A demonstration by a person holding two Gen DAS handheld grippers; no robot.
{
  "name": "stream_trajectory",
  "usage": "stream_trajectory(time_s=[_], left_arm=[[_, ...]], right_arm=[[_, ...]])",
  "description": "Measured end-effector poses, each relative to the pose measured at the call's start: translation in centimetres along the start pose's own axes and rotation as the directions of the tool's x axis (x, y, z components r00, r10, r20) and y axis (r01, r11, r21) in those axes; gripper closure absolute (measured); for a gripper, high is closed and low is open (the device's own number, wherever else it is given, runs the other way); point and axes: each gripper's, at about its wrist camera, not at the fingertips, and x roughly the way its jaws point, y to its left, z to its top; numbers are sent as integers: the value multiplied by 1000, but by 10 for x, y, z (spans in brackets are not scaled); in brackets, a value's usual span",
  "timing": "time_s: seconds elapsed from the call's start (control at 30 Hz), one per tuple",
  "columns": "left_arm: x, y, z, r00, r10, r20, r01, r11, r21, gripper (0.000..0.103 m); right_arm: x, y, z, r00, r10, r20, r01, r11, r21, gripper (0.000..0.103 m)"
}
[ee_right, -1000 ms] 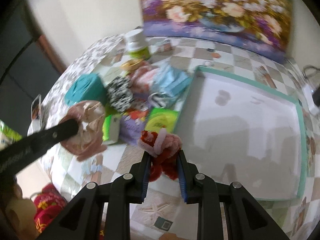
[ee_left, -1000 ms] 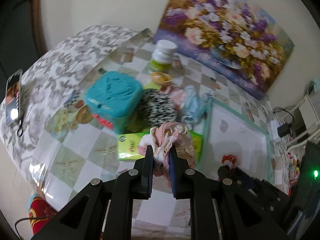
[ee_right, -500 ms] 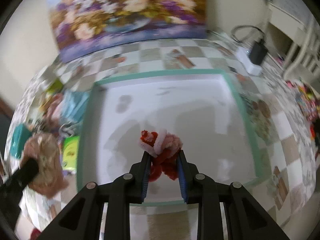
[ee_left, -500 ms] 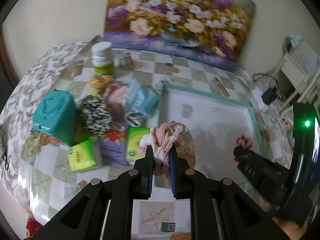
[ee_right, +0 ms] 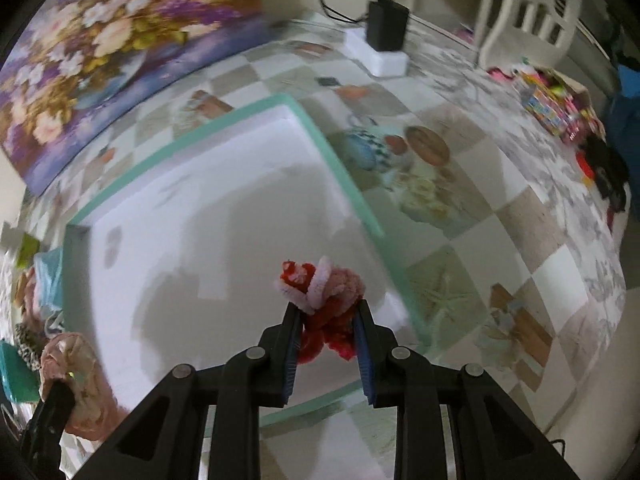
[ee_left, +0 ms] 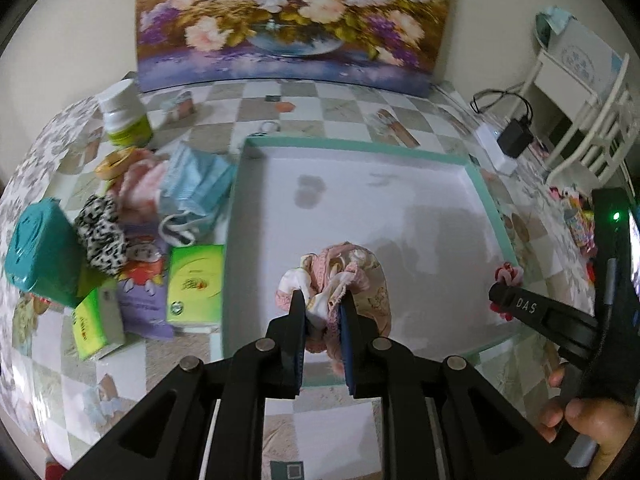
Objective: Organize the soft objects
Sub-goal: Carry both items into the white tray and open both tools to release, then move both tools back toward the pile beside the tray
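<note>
Holding both items over the tray (ee_left: 486, 200): left gripper (ee_left: 323, 300) pinches the pink cloth (ee_left: 360, 276) at 6 o'clock of the tray; right gripper (ee_right: 326, 316) clamps the red scrunchie (ee_right: 336, 296) at 4 o'clock. Remaining pile (ee_left: 132, 200) sits at 9.

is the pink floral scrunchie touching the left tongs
Touching. The left wrist view shows the left tongs closed on the pink floral scrunchie, fabric pinched between both fingers.
</note>
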Motion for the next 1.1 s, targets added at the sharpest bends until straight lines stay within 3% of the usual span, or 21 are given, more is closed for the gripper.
stream_trajectory(time_s=[0.13,0.23,0.3,0.37,0.53,0.6,0.67,0.77,1.1], left_arm=[[7,-5,1,1000,-18,-15,18,1000,7,85],[5,-3,3,999,-40,-21,40,999,-8,65],[2,-2,4,998,-54,-15,54,998,-25,55],[0,0,5,999,-52,-11,51,998,-36,52],[-1,10,8,999,-31,-10,30,996,-90,32],[-1,19,9,1000,5,-1,-5,992,-130,13],[-1,30,8,998,60,3,-59,983,-174,8],[0,47,7,994,110,-10,-109,965,-238,6],[-7,76,4,990,139,7,-128,929,-346,5]], right_arm=[[1,-2,1,1000,13,-2,-13,1000,0,76],[-2,3,1,999,41,17,-40,999,-19,74],[-4,6,3,998,61,28,-60,998,-25,66],[-7,8,3,997,61,41,-60,998,-35,44],[-6,12,2,998,48,43,-45,997,-54,35],[-4,13,1,999,40,35,-38,997,-63,32],[-3,15,0,999,37,32,-35,997,-74,22],[-5,17,-1,998,38,52,-33,995,-90,0],[-10,27,-3,996,63,64,-54,990,-130,0]])
